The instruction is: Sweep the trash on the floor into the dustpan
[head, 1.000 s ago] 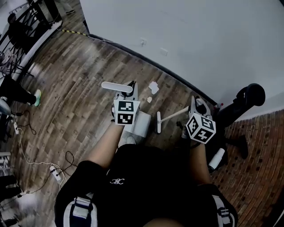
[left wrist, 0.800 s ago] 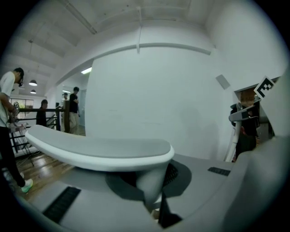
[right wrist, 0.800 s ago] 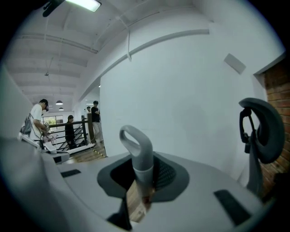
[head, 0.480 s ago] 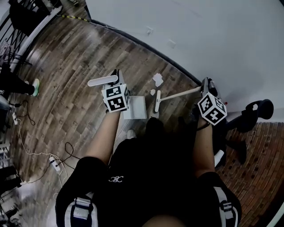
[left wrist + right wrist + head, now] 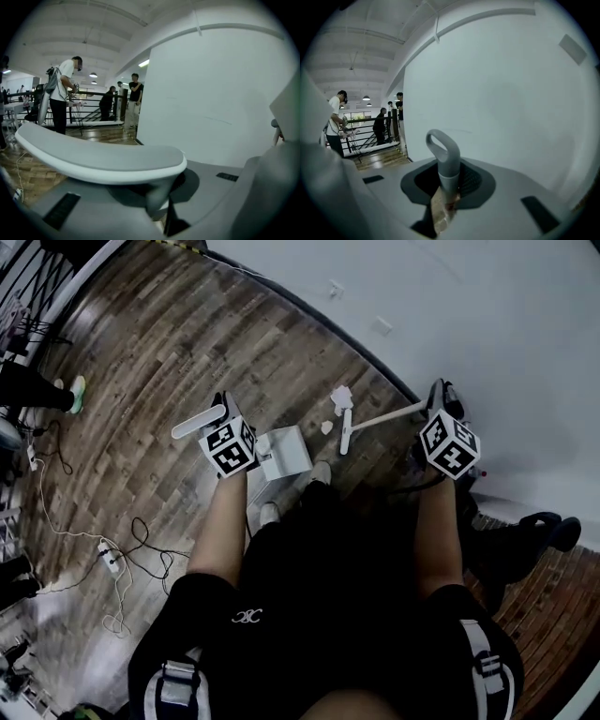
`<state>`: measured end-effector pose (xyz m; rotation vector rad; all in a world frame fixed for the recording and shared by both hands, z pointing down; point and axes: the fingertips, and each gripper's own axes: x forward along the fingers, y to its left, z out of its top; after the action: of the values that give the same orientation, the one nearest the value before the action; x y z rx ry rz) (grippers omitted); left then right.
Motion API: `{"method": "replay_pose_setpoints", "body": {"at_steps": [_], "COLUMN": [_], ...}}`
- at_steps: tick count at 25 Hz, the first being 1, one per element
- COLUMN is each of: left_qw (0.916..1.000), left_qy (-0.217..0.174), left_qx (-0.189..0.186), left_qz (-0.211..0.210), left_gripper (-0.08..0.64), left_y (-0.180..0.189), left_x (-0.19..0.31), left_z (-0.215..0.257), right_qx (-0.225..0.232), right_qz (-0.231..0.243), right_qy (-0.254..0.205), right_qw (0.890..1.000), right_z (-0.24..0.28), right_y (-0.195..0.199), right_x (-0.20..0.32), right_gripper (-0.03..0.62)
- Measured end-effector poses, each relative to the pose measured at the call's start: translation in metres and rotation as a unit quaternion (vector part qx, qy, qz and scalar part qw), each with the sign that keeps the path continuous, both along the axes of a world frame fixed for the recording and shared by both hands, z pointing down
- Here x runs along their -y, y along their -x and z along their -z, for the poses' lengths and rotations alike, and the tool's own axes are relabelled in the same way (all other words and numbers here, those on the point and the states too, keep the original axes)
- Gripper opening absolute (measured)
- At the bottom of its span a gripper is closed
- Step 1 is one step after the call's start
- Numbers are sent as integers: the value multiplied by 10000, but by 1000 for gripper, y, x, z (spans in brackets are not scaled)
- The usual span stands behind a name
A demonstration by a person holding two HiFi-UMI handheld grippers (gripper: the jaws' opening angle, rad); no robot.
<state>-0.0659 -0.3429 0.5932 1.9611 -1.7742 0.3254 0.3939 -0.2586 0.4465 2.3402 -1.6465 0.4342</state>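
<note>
In the head view my left gripper (image 5: 223, 423) is shut on the long white handle (image 5: 195, 422) of the dustpan (image 5: 286, 453), whose pan rests on the wood floor. My right gripper (image 5: 437, 404) is shut on the white broom's stick (image 5: 394, 415); the broom head (image 5: 345, 433) sits beside two white paper scraps (image 5: 341, 397) near the wall. The left gripper view shows the dustpan handle (image 5: 98, 157) clamped across the jaws of the left gripper (image 5: 161, 206). The right gripper view shows the broom's looped grey handle end (image 5: 443, 157) standing up between the jaws of the right gripper (image 5: 443, 199).
A white wall (image 5: 487, 324) with a dark skirting runs along the far side. Cables and a power strip (image 5: 108, 563) lie on the floor at left. A black wheeled base (image 5: 525, 540) stands at right. The person's shoes (image 5: 269, 513) are just behind the dustpan. People stand far off by a railing (image 5: 65, 96).
Both tools have moved toward the wall: the broom head now lies next to the paper scraps and the dustpan is closer to them. Both grippers kept their hold.
</note>
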Motion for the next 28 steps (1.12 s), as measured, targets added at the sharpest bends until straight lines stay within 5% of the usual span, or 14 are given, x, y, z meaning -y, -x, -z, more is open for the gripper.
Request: {"method": "replay_pose_setpoints", "body": {"at_steps": [8, 14, 19, 28], "left_qw": [9985, 9986, 9987, 9995], "left_qy": [81, 68, -2, 39], "left_qx": [96, 252, 466, 294], "left_qz": [536, 456, 202, -110], "left_gripper": [37, 37, 38, 44], "left_y": [-15, -42, -71, -95], "left_x": [16, 23, 25, 17], "left_z": [-43, -75, -80, -86], "right_qx": [-679, -959, -710, -357], "right_qz": [671, 1246, 2476, 3818], "right_qy": [-6, 80, 241, 629], "right_qw": [9954, 9875, 9660, 9214], "right_z": [-25, -61, -113, -133], "right_y": [-36, -39, 18, 114], "right_x": [65, 115, 131, 108], "right_gripper": [75, 75, 75, 83]}}
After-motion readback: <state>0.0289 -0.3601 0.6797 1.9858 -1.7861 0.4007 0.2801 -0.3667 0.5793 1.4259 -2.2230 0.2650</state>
